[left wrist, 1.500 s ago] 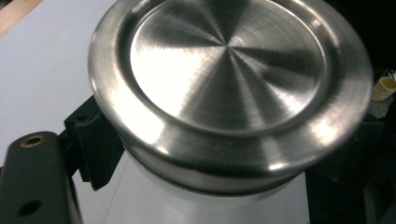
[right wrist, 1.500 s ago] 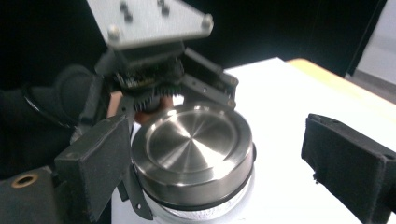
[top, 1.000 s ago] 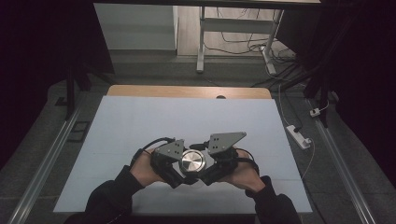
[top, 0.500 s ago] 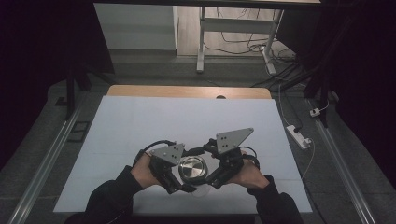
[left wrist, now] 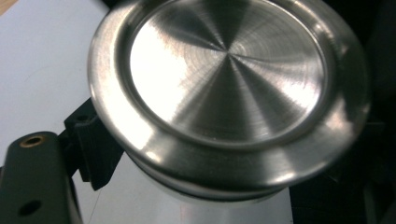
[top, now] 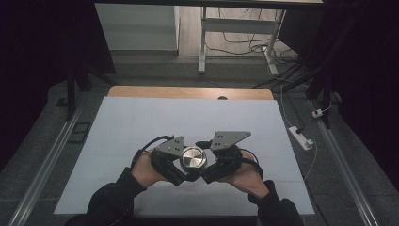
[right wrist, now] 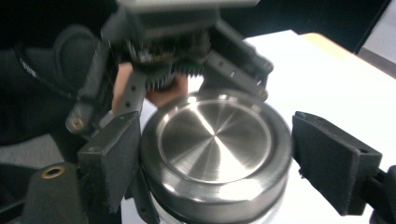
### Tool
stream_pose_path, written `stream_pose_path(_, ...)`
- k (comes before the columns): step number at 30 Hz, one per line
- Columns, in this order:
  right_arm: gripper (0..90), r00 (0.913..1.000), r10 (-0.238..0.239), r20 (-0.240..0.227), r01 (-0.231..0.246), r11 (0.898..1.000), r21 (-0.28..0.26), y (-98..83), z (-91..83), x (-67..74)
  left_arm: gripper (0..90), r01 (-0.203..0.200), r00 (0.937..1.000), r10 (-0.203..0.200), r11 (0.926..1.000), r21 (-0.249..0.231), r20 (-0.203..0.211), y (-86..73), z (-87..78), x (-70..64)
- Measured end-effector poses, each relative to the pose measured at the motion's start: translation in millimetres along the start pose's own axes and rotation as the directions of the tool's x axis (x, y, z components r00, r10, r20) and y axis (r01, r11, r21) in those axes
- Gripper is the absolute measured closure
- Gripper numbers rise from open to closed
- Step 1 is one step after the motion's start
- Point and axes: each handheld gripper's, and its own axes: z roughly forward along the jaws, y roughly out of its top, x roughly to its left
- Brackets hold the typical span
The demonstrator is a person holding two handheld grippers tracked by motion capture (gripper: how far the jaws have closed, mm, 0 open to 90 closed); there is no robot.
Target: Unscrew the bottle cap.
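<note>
steel-lidded jar [top: 193, 158] near table [top: 141, 122] front edge, wide bare surface beyond. clamped by left gripper [top: 175, 165], apparently. right gripper [top: 207, 168] parted around lid [right wrist: 215, 140], far pad clear.

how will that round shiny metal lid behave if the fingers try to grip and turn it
The round brushed-steel lid looks rigid, so it should not flex. Its polished, rounded rim probably makes it slippery against the flat black fingers. A pale container body beneath suggests it could tip if pushed high.
</note>
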Motion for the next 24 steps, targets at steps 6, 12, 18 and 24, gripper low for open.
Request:
stream_pose_path(6,19.2,0.999,-0.043,-0.011,0.043,0.999,0.009,-1.7,0.3,2.9,15.8,-0.021,0.9995,0.02,0.9995,0.023,0.025,-0.2,3.7,-1.2)
stream_pose_path(12,19.2,0.9992,-0.02,-0.034,0.02,1.0,-0.006,-3.1,-0.1,1.1,15.8,-0.021,0.9989,0.02,0.9995,0.022,0.043,-0.3,2.8,-0.7)
stream_pose_path(18,19.2,0.9962,-0.046,-0.073,0.046,0.999,0.0,-3.5,0.1,3.3,15.7,-0.058,0.9948,0.055,0.9977,0.036,0.086,-1.2,3.8,-2.7)
stream_pose_path(24,19.2,0.9762,-0.122,-0.179,0.136,0.989,0.065,-5.1,3.3,10.5,15.7,-0.173,0.9721,0.154,0.98,0.099,0.177,-1.1,11.9,-14.3)
